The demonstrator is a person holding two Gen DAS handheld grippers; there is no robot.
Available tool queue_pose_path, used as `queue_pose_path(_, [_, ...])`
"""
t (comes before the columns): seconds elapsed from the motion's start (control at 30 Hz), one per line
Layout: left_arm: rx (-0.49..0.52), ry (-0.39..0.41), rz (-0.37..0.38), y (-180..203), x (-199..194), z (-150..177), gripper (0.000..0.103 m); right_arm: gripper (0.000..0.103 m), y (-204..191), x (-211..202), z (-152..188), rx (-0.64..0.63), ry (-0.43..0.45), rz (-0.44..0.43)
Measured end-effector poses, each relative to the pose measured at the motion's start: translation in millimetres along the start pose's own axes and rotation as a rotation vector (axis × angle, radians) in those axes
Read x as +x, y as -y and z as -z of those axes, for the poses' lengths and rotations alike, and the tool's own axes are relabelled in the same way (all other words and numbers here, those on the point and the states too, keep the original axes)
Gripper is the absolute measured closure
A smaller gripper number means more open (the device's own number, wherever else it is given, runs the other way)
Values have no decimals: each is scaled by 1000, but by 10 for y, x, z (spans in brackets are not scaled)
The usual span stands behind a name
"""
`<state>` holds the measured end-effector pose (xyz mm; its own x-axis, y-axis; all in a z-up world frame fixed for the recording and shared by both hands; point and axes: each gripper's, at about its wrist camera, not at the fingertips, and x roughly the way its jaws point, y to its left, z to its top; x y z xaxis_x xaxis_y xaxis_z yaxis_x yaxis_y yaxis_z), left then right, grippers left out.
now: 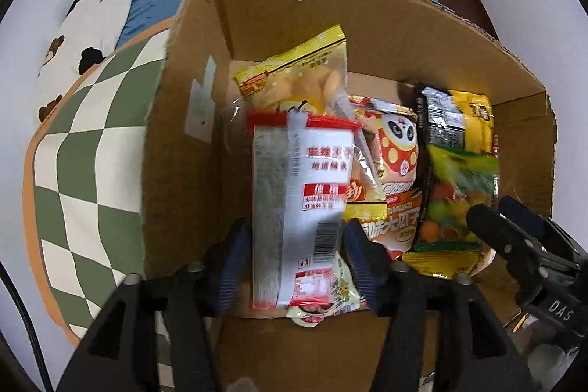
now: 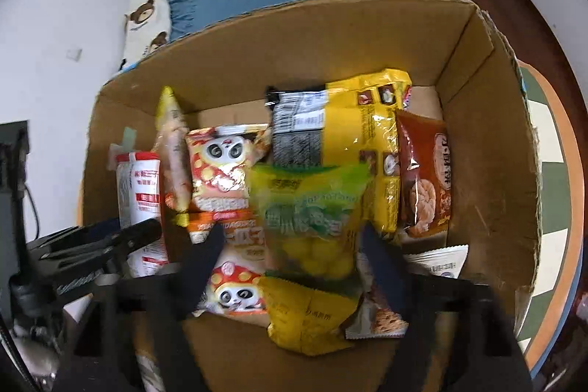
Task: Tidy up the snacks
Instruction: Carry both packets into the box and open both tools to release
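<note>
Snacks fill the open brown cardboard box (image 2: 323, 35), packets standing side by side on its floor. The left gripper (image 1: 294, 245) has its jaws released around a red-and-white foil packet (image 1: 305, 193) by the left wall; the right gripper (image 2: 294, 245) stands spread about a green-and-yellow bag of round sweets (image 2: 312, 208). Neither visibly pinches. Judged best: lift both straight up, so the neighbouring panda-printed packet (image 2: 220, 168) stays upright.

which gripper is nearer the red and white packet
Left. The left gripper straddles the red and white packet over the box, its fingers on either side. The right gripper is off beside it, around the green and yellow bag.
</note>
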<state>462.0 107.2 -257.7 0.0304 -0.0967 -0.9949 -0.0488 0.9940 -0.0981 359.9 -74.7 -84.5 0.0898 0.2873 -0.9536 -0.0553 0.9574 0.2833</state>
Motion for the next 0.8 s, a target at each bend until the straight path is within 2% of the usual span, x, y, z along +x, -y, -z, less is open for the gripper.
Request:
queue_pose_path(0.03, [-1,2,6,-2,-12,-5,18,9,20,27,-13,6,-7,8])
queue_pose_path(0.1, [0,32,7,28,-59,-12,12,6,49,51,-29,12,-14,22])
queue_pose_path(0.43, [-5,77,-17,97,-110,43,12,5,208,-46,34,-2,26,88])
queue_pose_path(0.6, [11,156,-32,173,-264,188,12,5,179,-205,161,-37,65,117])
queue_pose_path(0.8, [24,275,-38,262,-567,517,12,5,108,-521,378,-82,147,137])
